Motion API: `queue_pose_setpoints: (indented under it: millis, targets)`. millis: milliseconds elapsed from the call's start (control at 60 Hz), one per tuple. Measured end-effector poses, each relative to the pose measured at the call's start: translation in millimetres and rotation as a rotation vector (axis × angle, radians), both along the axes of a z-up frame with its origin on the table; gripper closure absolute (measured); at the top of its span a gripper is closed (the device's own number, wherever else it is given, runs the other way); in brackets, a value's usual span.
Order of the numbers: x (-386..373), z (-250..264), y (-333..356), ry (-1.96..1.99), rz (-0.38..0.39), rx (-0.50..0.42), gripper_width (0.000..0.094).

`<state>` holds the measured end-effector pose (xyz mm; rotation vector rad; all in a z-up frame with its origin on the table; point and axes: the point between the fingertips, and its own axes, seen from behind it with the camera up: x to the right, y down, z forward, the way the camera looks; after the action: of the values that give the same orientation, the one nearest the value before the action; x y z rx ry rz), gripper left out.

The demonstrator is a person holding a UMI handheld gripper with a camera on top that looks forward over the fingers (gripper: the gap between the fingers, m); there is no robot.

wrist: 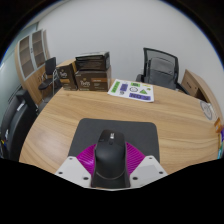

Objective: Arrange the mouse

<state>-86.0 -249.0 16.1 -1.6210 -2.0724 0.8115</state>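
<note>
- The black mouse [109,157] is sitting between the gripper's [109,168] two fingers, its front end over the near edge of the dark mouse mat [118,133].
- The magenta pads [88,157] are lying against both flanks of the mouse, so the gripper is apparently clenching it; I judge it is being carried or set onto the mat, though I cannot tell whether it is touching the surface.
- The grip across the sides is probably keeping the mouse straight and aimed along the mat.
- The mat is lying on a wooden table [60,125], squared to the near side, likely as the mouse's resting place.
- Farther off, dark boxes [88,71] are standing upright beside a flat white package [131,89]; their printing is too small to read.
- An office chair [160,67] is waiting behind the table.
</note>
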Motion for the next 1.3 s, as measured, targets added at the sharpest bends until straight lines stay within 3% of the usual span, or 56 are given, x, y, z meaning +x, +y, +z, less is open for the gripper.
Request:
queue_pose_setpoints:
  millis: [167,300,333,367,383,417,667,850,1033,1300]
  targets:
    - [6,-20,2,-0.023,-0.017,0.017,0.0526]
    - [5,-22,2,-0.013,-0.006,0.031,0.0379]
    - [4,-18,4,-0.004,-0.012,0.038,0.0276]
    - [3,-10,5,0.014,-0.015,0.035,0.0078]
    - [3,-6,6,0.024,-0.016,0.032,0.0056]
    - [4,3,10,0.036,-0.023,0.026,0.0096]
    - [77,130,77,0.066,-0.087,-0.009,0.0085]
    - [154,199,161,0.1,-0.152,0.031,0.0082]
    - [228,222,237,0.114,-0.255,0.066,0.0081]
    - [303,219,299,0.116,-0.324,0.073,0.0079]
